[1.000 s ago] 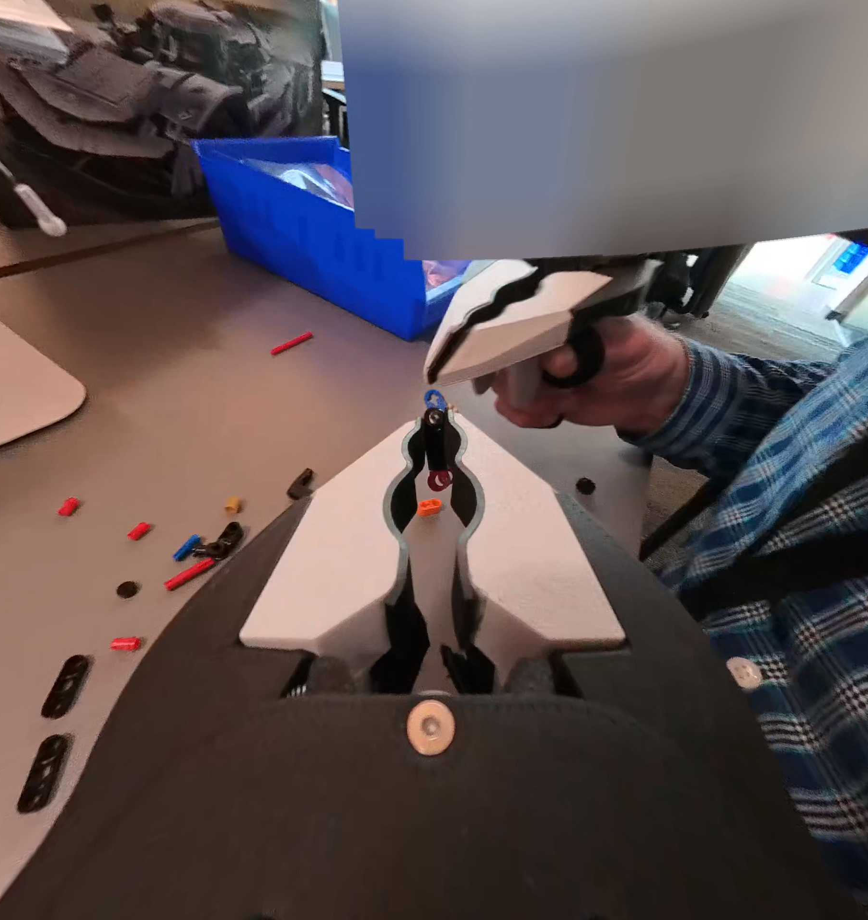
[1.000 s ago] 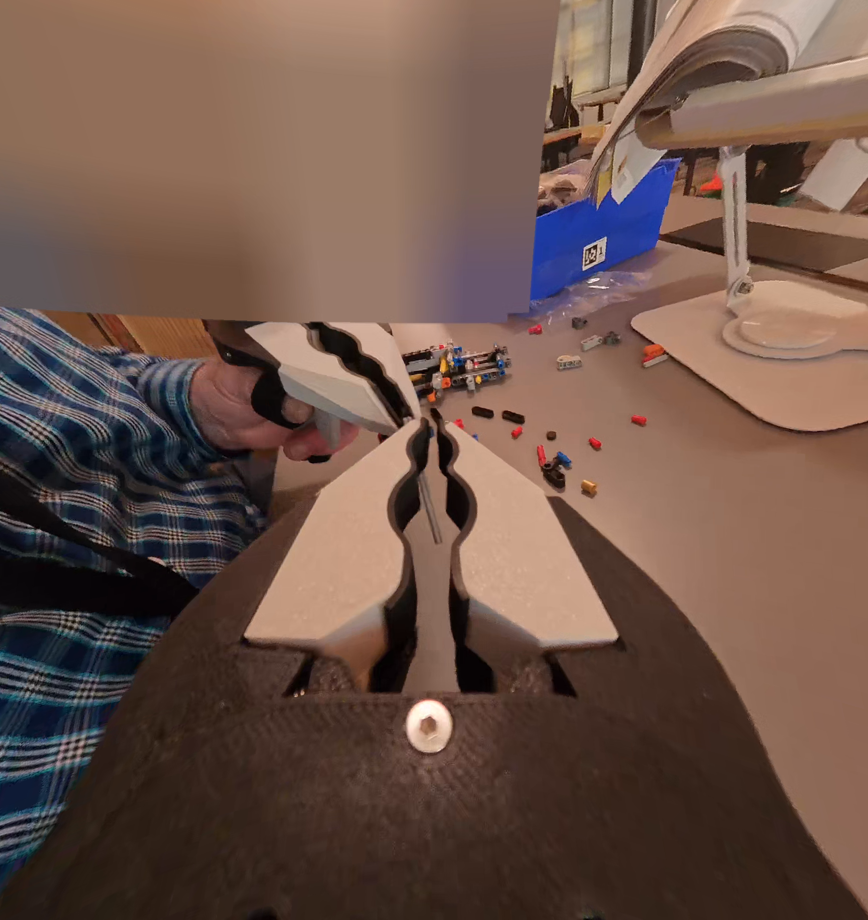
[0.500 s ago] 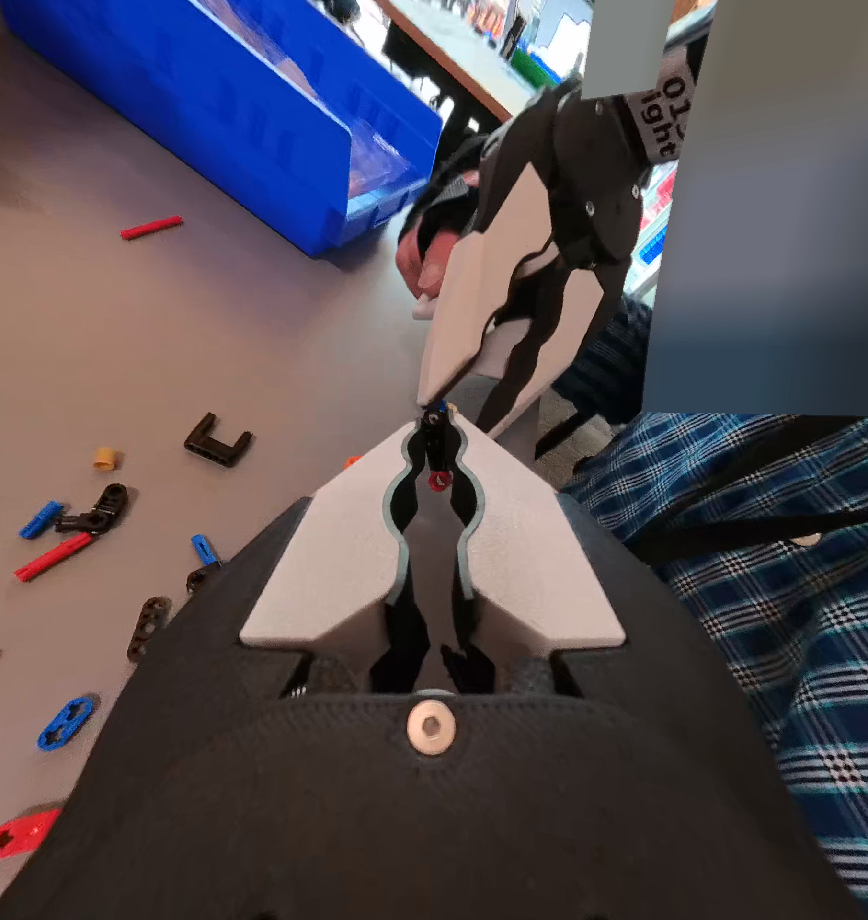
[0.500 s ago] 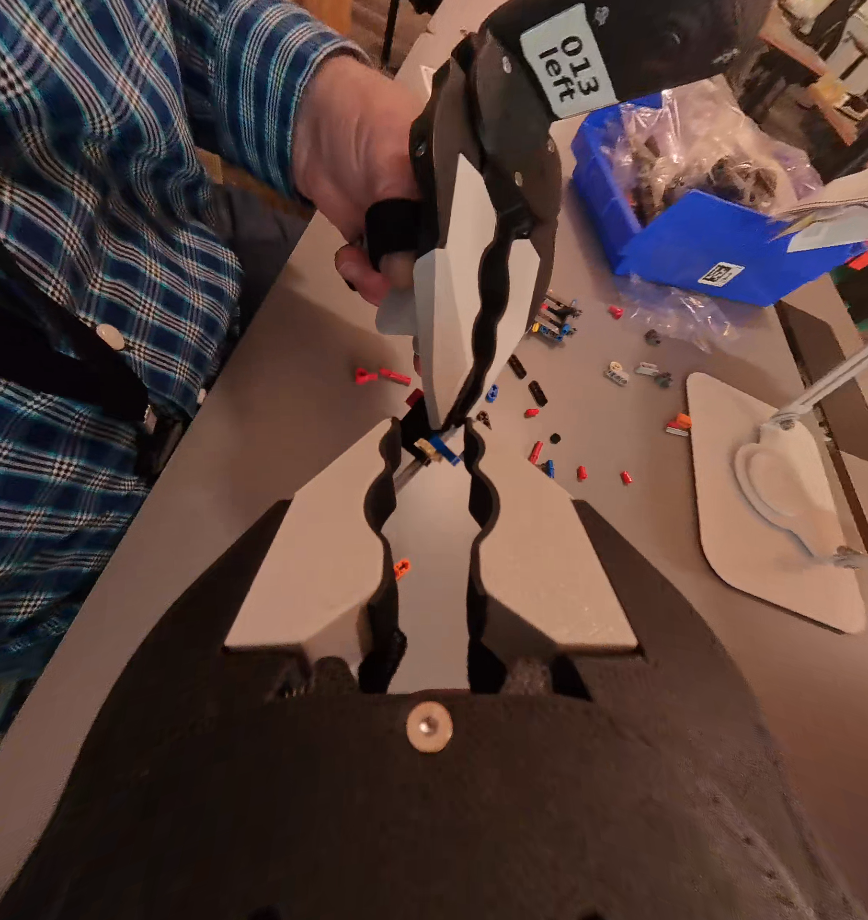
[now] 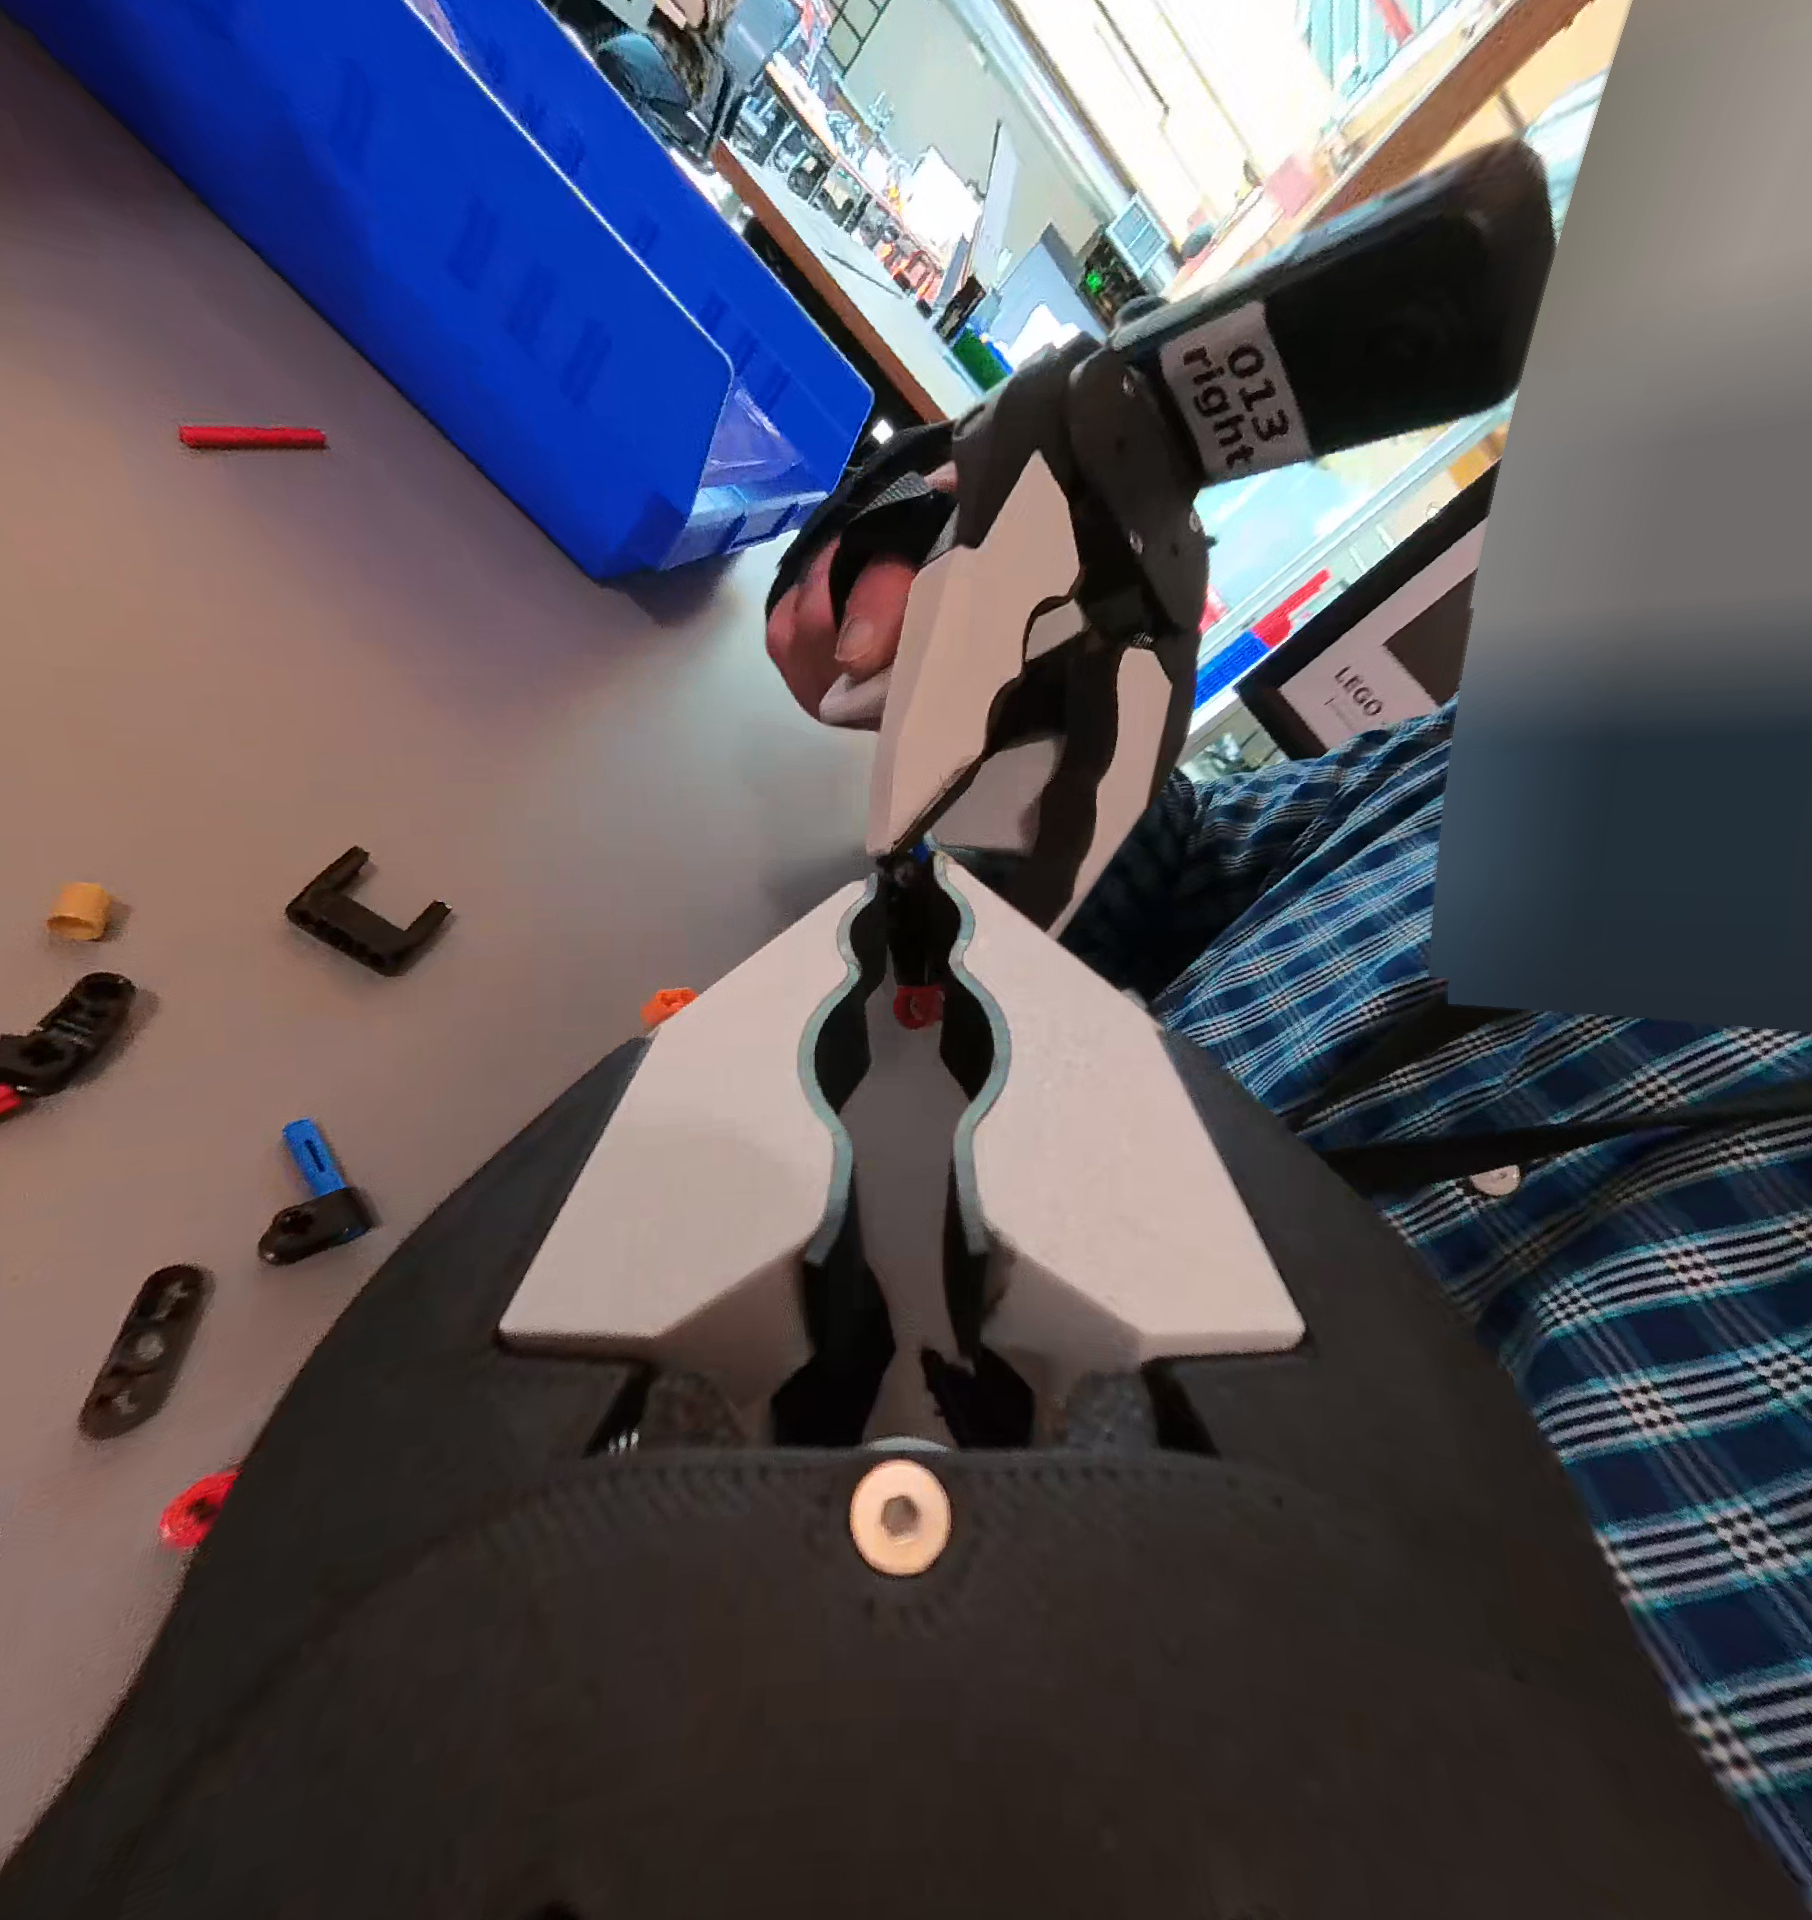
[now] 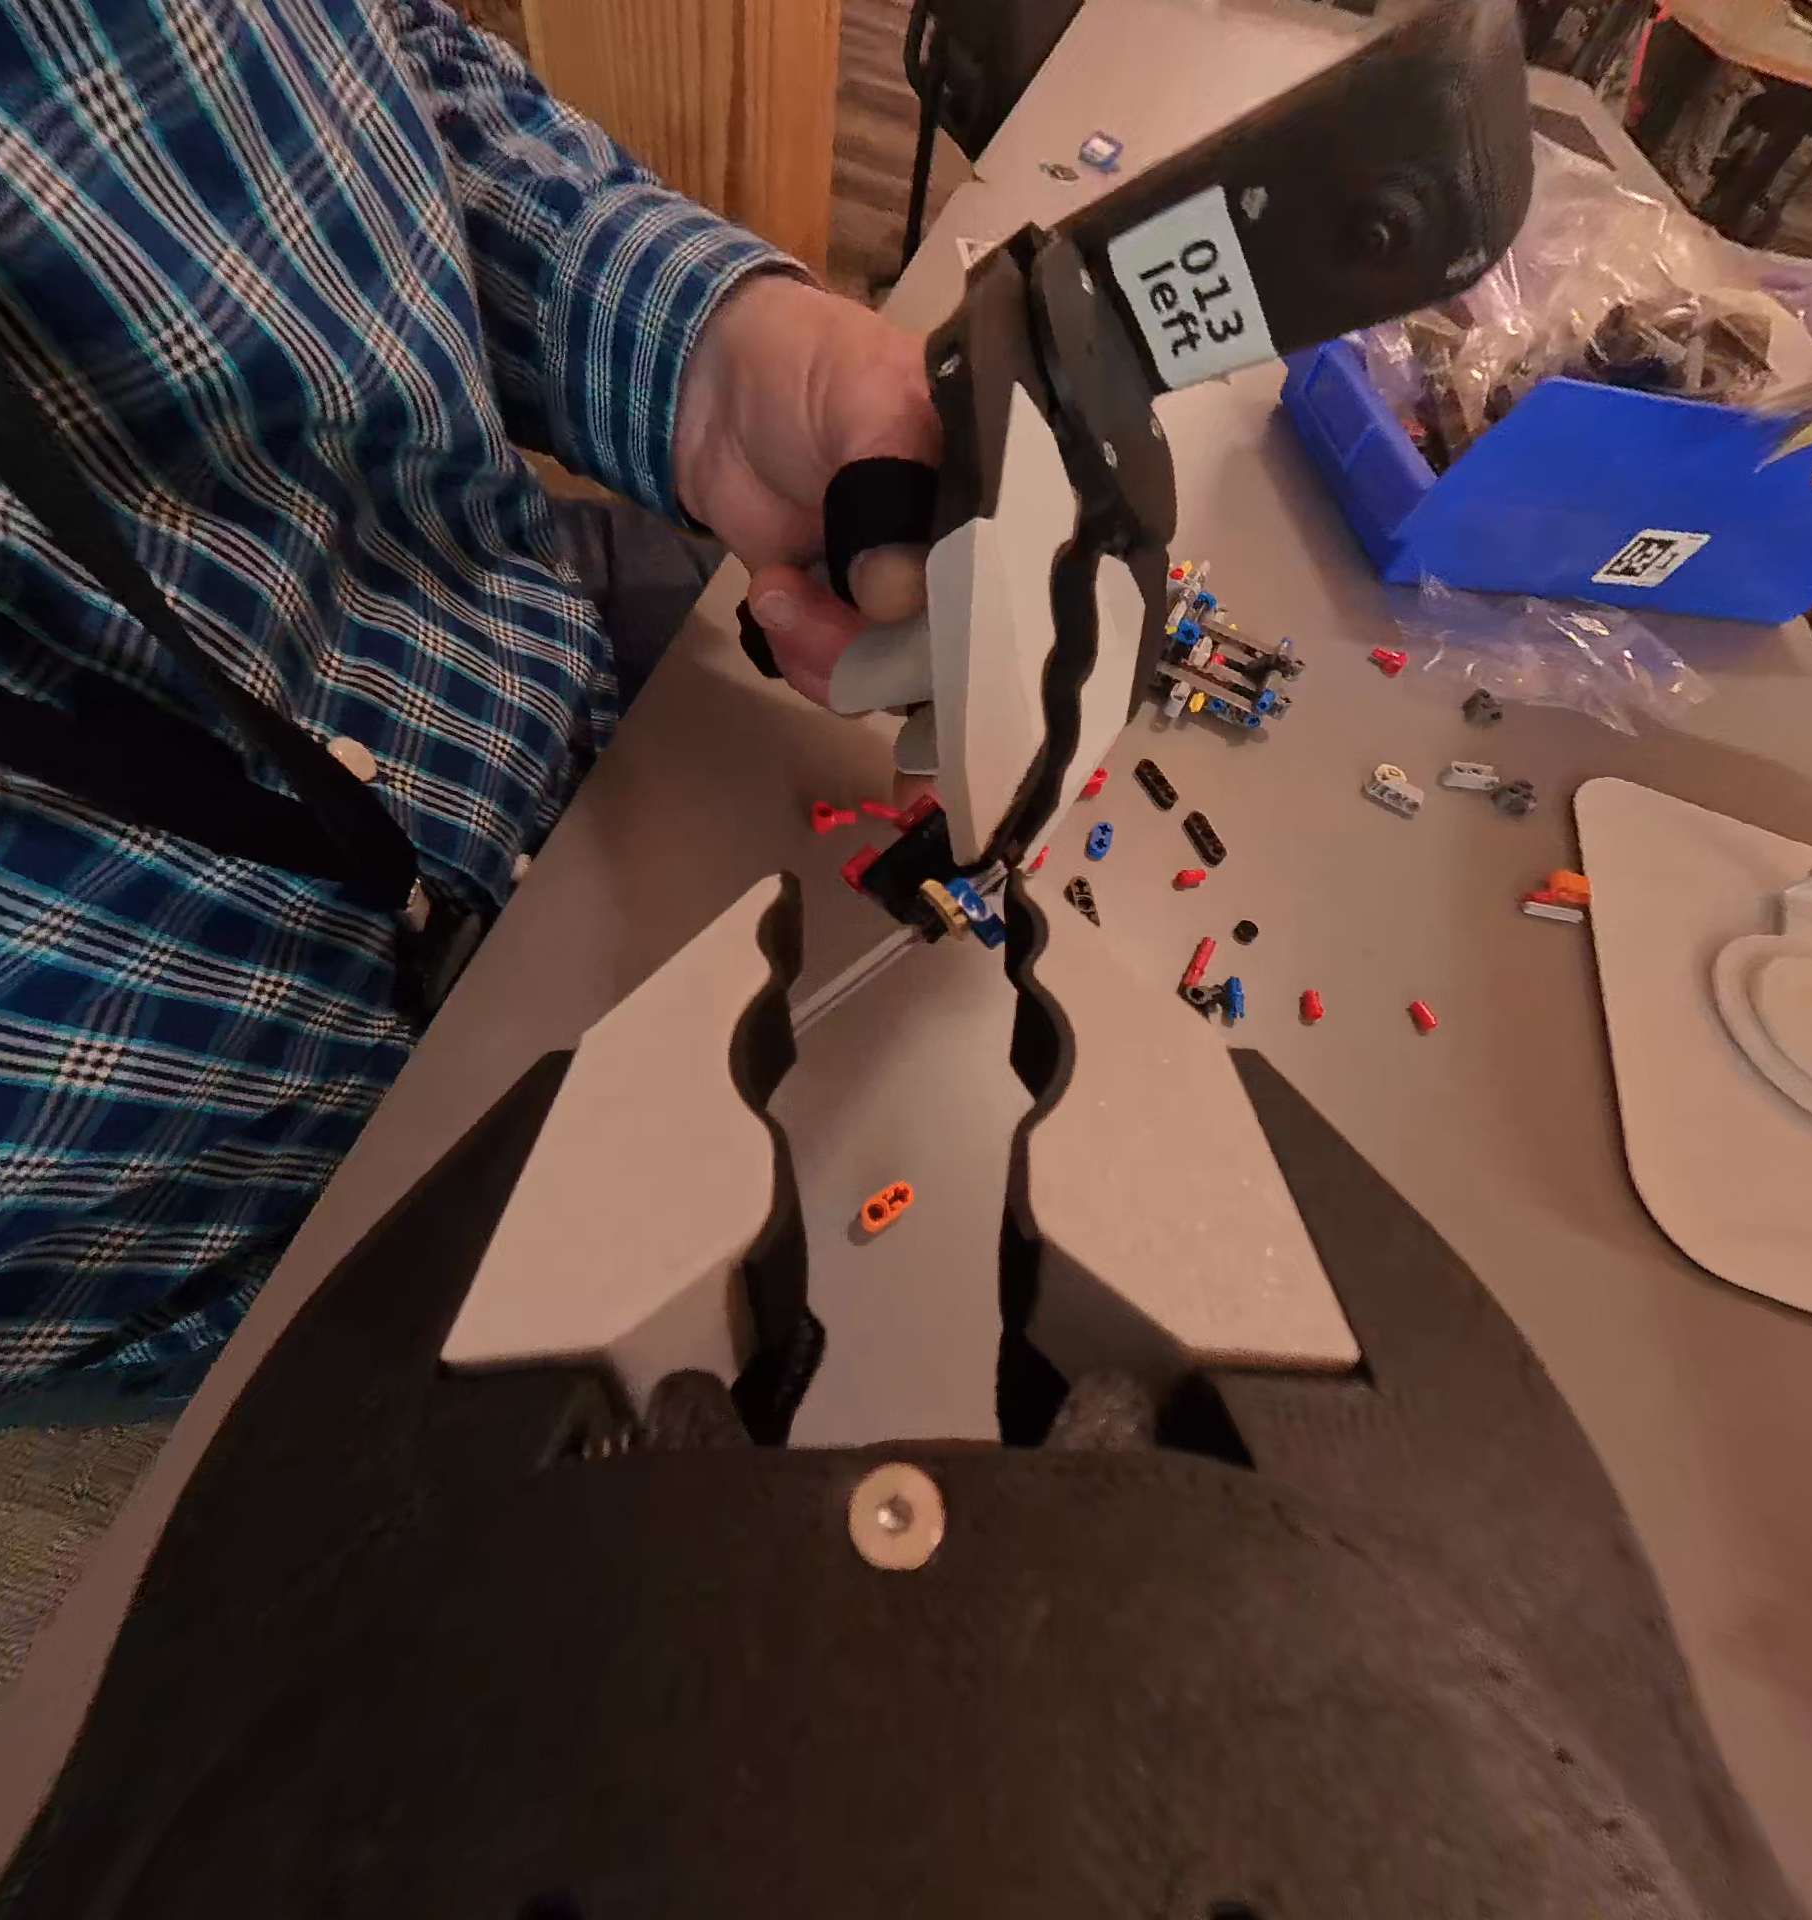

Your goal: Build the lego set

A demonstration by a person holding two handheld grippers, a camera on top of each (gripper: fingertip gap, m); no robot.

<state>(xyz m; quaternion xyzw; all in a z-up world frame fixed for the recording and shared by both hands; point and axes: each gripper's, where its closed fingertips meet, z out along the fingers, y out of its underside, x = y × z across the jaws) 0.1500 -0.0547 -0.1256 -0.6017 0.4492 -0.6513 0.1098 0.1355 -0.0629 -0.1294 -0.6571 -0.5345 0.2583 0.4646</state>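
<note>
Left gripper (image 5: pixel 907 883) clamped on black lego piece (image 6: pixel 907 857) with blue and tan ends. Right gripper (image 6: pixel 897 894) spread wide, fingertips beside that piece, above table (image 6: pixel 1401 1143).

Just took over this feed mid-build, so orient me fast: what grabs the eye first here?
The left gripper is clamped on a small black assembly with blue and tan bits, held above the table edge. The right gripper is open around its grey axle. Loose red, black and blue pieces scatter the table before a blue bin.
</note>
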